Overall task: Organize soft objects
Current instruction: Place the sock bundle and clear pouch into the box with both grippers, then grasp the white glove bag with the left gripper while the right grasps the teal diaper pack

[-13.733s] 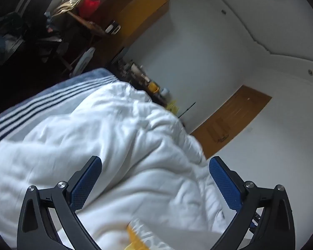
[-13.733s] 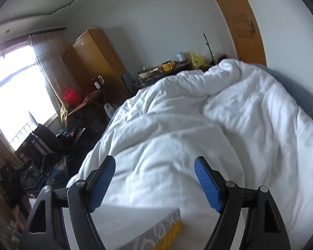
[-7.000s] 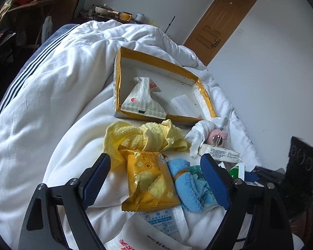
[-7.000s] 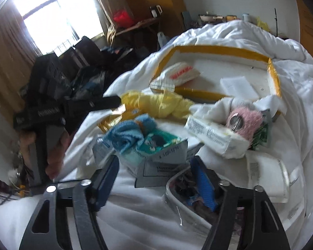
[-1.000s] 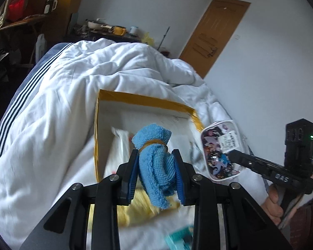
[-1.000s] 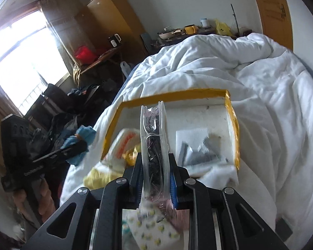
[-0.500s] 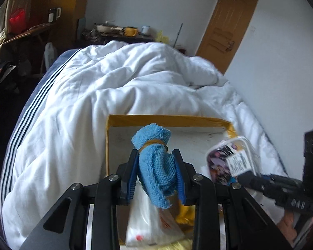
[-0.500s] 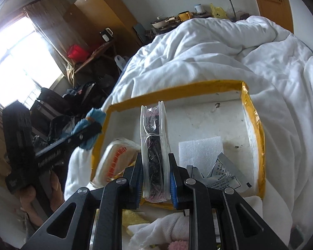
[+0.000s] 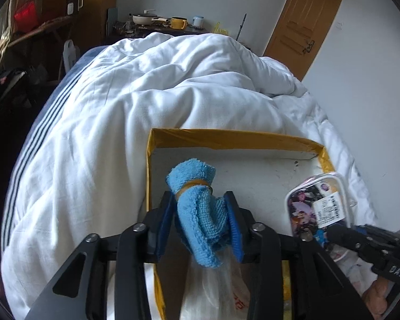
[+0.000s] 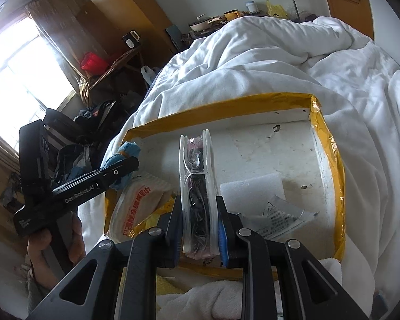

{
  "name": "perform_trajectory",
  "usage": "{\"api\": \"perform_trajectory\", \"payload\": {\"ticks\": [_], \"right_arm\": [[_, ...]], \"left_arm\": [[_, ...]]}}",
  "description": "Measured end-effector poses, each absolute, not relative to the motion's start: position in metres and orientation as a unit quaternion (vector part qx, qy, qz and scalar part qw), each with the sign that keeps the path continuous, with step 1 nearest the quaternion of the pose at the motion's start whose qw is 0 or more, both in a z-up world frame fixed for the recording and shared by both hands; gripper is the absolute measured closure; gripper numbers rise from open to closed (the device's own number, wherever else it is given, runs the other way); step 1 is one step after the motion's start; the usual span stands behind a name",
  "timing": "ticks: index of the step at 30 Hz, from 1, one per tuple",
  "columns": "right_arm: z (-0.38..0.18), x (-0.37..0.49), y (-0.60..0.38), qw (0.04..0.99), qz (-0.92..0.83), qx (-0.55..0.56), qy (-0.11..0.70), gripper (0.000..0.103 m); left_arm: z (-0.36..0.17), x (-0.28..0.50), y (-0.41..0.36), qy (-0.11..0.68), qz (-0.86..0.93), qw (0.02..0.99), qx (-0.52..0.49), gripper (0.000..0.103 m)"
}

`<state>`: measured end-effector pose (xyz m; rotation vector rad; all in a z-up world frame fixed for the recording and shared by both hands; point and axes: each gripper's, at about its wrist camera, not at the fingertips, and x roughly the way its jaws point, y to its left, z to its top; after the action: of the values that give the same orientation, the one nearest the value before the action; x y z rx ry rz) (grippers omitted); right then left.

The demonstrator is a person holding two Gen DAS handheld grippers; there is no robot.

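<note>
My left gripper point(image 9: 200, 205) has a rolled blue towel point(image 9: 192, 170), bound with a yellow band, between its pads, over the near left corner of the yellow-edged white box point(image 9: 226, 136). Its jaws are opening, and the towel still touches both pads. My right gripper point(image 10: 198, 202) grips a clear zip pouch point(image 10: 196, 165) of dark items, held on edge above the box floor point(image 10: 253, 144). These jaws are also opening slightly. In the right wrist view, the left gripper point(image 10: 128, 164) and towel point(image 10: 128, 148) sit at the box's left wall.
Inside the box lie a plastic tissue pack point(image 10: 138, 202), a white foam square point(image 10: 250, 186) and a crumpled printed sheet point(image 10: 282, 218). A white towel point(image 10: 200, 301) lies in front of the box. All rests on a rumpled white duvet point(image 9: 146, 93). A hand point(image 10: 53, 240) grips the left tool.
Both grippers came forward and down over the box, which now fills more of each view. The left jaws stand wider around the blue towel than before.
</note>
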<state>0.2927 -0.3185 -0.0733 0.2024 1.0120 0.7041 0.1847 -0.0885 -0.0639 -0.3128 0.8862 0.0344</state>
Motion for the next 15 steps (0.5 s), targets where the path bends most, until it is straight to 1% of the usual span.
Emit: {"api": "perform_trajectory", "payload": {"ticks": [1,2,3,4,5,6,7,9,11,13,15], "right_arm": [[-0.074,0.293,-0.319,0.811,0.331,0.097,0.473,0.078],[-0.073,0.293,-0.319,0.813,0.326,0.095,0.472,0.078],[-0.073,0.292,-0.319,0.817,0.319,0.092,0.471,0.074],[-0.071,0.291,-0.32,0.823,0.311,0.088,0.468,0.07],[-0.069,0.29,-0.32,0.826,0.308,0.085,0.465,0.064],[-0.067,0.288,-0.321,0.828,0.308,0.085,0.461,0.058],[-0.063,0.285,-0.323,0.829,0.31,0.087,0.457,0.056],[-0.051,0.276,-0.327,0.834,0.318,0.089,0.443,0.051],[-0.036,0.263,-0.331,0.839,0.325,0.084,0.427,0.049],[-0.018,0.242,-0.34,0.842,0.339,0.078,0.412,0.043],[-0.002,0.221,-0.35,0.843,0.356,0.077,0.396,0.029]], "left_arm": [[-0.062,0.183,-0.089,0.426,0.014,0.892,-0.151,0.052],[-0.06,0.182,-0.09,0.425,0.011,0.893,-0.145,0.041],[-0.058,0.179,-0.093,0.426,0.001,0.894,-0.138,0.037],[-0.055,0.177,-0.094,0.427,-0.002,0.895,-0.129,0.037],[-0.052,0.175,-0.095,0.427,-0.002,0.896,-0.124,0.035],[-0.048,0.171,-0.095,0.425,0.0,0.897,-0.122,0.026],[-0.042,0.164,-0.094,0.417,0.003,0.901,-0.12,0.023],[-0.03,0.152,-0.092,0.4,-0.005,0.908,-0.124,0.023],[-0.015,0.13,-0.089,0.382,-0.029,0.913,-0.137,0.023],[0.0,0.105,-0.089,0.368,-0.036,0.919,-0.139,0.023],[0.014,0.071,-0.091,0.343,-0.057,0.927,-0.14,0.021]]}}
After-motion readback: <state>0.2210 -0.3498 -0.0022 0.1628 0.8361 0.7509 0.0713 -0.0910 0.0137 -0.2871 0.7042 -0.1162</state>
